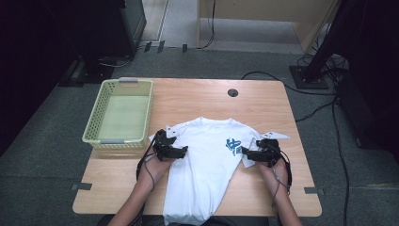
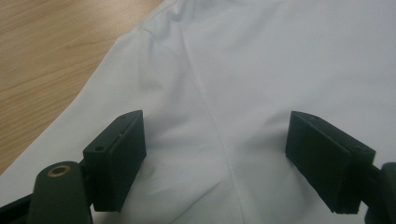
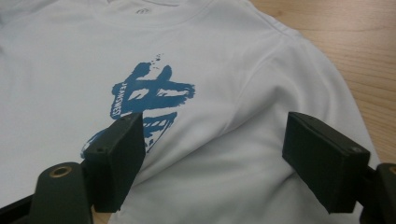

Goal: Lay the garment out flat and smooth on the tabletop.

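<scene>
Item: white T-shirt (image 1: 207, 165), short-sleeved, with a blue brush-stroke print (image 1: 233, 147) on the chest. It lay flat, face up, on the wooden bench (image 1: 263, 101), collar toward the far edge and hem hanging over the near edge by the person. In the right gripper view the print (image 3: 149, 100) showed small white lettering along one stroke, too small to read in full.

Left gripper (image 1: 175, 152): rested at the shirt's sleeve on the basket side, held by the person's left hand (image 1: 155, 165). In the left gripper view its two black fingers (image 2: 116, 161) stood wide apart over white cloth with a seam running between them; nothing was pinched.

Right gripper (image 1: 248, 153): rested at the opposite sleeve, just beside the blue print, held by the right hand (image 1: 275, 167). In the right gripper view its fingers (image 3: 116, 158) were likewise spread wide above the cloth, gripping nothing, one finger overlapping the lower edge of the print.

Also on the bench: a pale green perforated basket (image 1: 93, 123) at the far left corner, near the shirt's sleeve; a round dark cable port (image 1: 233, 92) near the far edge.

Surroundings: grey carpeted floor (image 1: 47, 141) with black cables (image 1: 329, 108) trailing at the right.
</scene>
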`<state>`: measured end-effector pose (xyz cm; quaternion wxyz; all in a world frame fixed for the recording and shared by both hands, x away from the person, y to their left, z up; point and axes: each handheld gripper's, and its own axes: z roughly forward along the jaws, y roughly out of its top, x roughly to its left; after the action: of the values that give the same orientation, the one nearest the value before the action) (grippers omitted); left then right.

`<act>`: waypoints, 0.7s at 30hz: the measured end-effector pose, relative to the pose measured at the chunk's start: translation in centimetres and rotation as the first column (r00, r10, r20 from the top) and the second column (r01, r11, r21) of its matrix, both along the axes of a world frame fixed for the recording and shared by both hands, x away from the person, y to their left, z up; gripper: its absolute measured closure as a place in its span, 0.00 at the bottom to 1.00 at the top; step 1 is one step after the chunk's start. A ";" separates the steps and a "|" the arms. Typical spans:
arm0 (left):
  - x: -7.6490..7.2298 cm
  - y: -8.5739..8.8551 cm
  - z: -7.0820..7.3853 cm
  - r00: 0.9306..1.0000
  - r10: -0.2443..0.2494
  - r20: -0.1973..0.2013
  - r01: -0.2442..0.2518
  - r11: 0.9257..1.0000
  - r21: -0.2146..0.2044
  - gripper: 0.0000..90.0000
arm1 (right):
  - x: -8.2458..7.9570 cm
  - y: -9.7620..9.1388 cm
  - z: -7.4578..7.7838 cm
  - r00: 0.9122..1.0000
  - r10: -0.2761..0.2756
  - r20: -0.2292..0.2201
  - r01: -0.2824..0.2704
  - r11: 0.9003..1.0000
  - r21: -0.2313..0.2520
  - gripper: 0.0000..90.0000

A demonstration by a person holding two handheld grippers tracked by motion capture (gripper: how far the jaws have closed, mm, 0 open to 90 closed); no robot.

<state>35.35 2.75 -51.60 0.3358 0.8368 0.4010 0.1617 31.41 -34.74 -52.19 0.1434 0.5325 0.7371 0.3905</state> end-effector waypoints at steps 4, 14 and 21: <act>0.4 0.0 0.0 1.000 0.006 0.000 -0.006 1.000 0.002 0.23 | 0.2 -0.8 0.0 1.000 -0.024 0.003 0.024 1.000 -0.002 0.24; 0.8 -0.5 0.1 1.000 0.015 -0.013 -0.014 1.000 0.011 0.23 | 1.2 -2.5 0.0 0.997 -0.082 0.003 0.082 0.996 -0.037 0.26; 0.8 -1.0 0.2 1.000 -0.001 -0.018 0.001 1.000 0.014 0.23 | 2.1 -3.0 0.0 0.996 -0.092 0.012 0.093 0.993 -0.075 0.26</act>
<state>36.20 1.78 -51.41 0.3264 0.8408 0.4024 0.1570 33.54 -37.74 -52.16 0.1844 0.5588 0.7252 0.3576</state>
